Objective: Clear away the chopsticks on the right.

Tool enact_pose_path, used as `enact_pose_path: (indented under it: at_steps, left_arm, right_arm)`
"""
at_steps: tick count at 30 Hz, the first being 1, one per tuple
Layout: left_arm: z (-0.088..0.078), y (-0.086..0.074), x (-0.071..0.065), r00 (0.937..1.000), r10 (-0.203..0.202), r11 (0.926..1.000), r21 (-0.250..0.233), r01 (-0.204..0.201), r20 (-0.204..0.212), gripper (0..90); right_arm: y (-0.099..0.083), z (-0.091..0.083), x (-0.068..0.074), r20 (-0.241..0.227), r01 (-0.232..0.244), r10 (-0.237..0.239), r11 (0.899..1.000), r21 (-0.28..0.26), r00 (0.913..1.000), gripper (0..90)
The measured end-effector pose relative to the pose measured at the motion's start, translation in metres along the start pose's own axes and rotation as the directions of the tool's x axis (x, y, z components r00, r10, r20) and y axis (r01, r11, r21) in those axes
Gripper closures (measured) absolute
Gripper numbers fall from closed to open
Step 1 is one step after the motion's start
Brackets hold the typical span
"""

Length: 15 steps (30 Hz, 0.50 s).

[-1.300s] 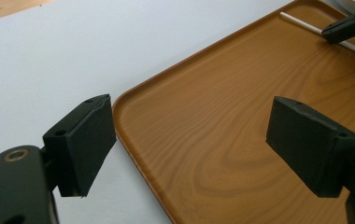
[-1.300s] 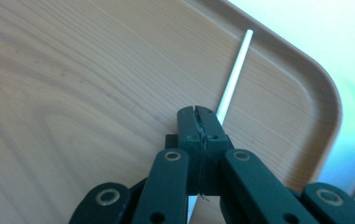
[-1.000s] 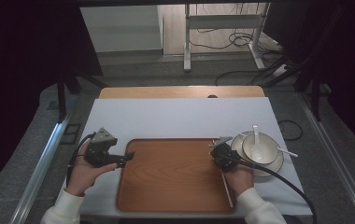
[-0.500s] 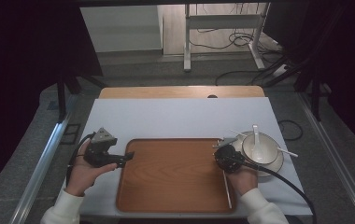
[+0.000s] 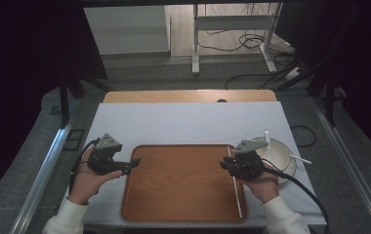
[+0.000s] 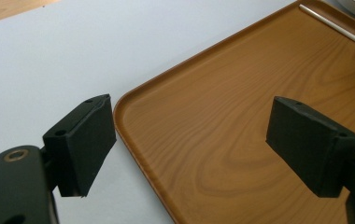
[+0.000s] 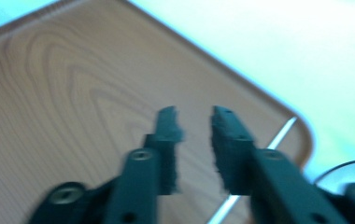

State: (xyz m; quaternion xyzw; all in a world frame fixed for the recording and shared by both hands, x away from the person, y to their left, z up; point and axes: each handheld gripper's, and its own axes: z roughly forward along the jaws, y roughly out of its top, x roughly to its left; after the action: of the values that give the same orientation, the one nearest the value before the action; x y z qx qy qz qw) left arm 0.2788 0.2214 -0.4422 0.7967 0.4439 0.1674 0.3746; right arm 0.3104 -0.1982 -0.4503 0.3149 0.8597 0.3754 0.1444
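A brown wooden tray (image 5: pixel 183 185) lies on the white table top. A thin silvery rod (image 5: pixel 236 190) rests along the inside of its right rim. My right gripper (image 5: pixel 225 165) hovers just above that rim and points left over the tray. Its jaws have just been opening and the gap between them (image 7: pixel 195 116) is empty; the rod (image 7: pixel 278 135) lies on the tray below. My left gripper (image 5: pixel 131 165) sits at the tray's left rim. It is wide open (image 6: pixel 194 135) and straddles the rim (image 6: pixel 124 121) without touching it.
A pale round bowl (image 5: pixel 283 156) with several thin sticks across it stands on the table right of the tray, close behind my right hand. Cables trail from both grippers toward the front edge. Bare white table (image 5: pixel 188 122) stretches beyond the tray.
My right gripper has lifted slightly and shifted toward the tray, and its jaws have parted. The rod now lies free along the tray's right rim. The left gripper has stayed put.
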Motion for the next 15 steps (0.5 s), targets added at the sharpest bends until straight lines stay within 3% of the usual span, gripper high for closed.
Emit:
enact_pose_path:
  at_steps: [3,8,15]
  left_arm:
    - [0.000,0.000,0.000,1.0000,0.001,1.0000,-0.001,-0.001,0.000,15.5]
    - [0.000,0.000,0.000,1.0000,0.003,1.0000,0.002,-0.003,0.000,15.4]
    - [0.001,0.000,0.000,0.9999,0.010,0.9999,0.010,-0.010,0.001,15.5]
  right_arm:
    - [0.003,-0.014,-0.006,0.021,0.019,-0.019,0.999,-0.030,0.9996,57.9]
    - [0.004,-0.041,-0.024,0.038,0.061,-0.059,0.997,-0.047,0.9975,50.9]
    - [-0.003,-0.073,-0.056,0.059,0.044,-0.039,0.995,-0.084,0.9975,47.0]
